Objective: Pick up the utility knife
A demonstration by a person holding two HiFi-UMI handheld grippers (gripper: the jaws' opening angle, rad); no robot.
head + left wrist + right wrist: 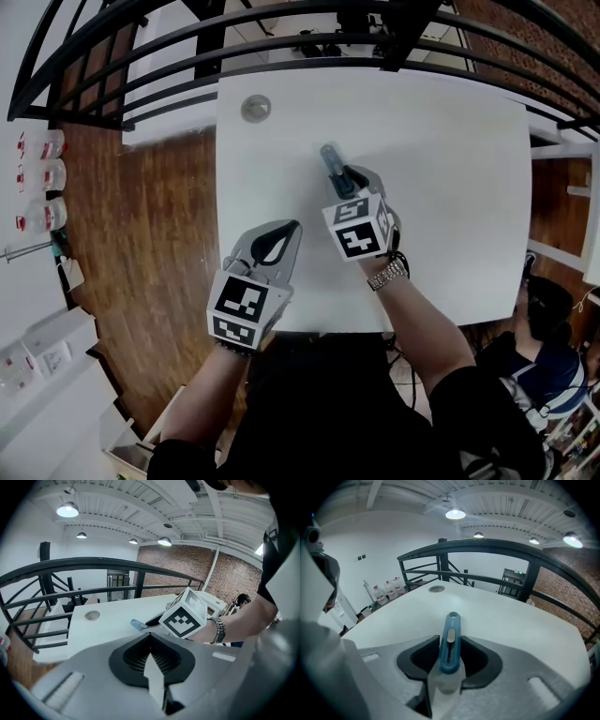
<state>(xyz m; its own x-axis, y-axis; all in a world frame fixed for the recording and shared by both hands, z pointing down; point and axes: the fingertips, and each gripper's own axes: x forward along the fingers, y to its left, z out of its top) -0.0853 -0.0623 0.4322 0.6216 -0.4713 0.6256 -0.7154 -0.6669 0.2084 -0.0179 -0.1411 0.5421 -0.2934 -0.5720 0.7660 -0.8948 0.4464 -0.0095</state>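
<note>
The utility knife (pixel 330 159), a slim blue handle with a pale slider, sits mid-table on the white table (pixel 450 169) and points away from me. My right gripper (pixel 349 178) is shut on its near end. In the right gripper view the utility knife (pixel 450 639) stands between both dark pads, which press on its sides, and its far end juts out past the right gripper (pixel 450 654). My left gripper (pixel 286 234) hovers over the table's near left edge, shut with nothing in it. The left gripper (pixel 151 637) looks toward the utility knife (pixel 137 624).
A round metal grommet (pixel 255 108) is set into the table's far left corner. A black railing (pixel 281 37) runs behind the table. Several bottles (pixel 42 178) stand on the wooden floor at left. A seated person (pixel 548 356) is at lower right.
</note>
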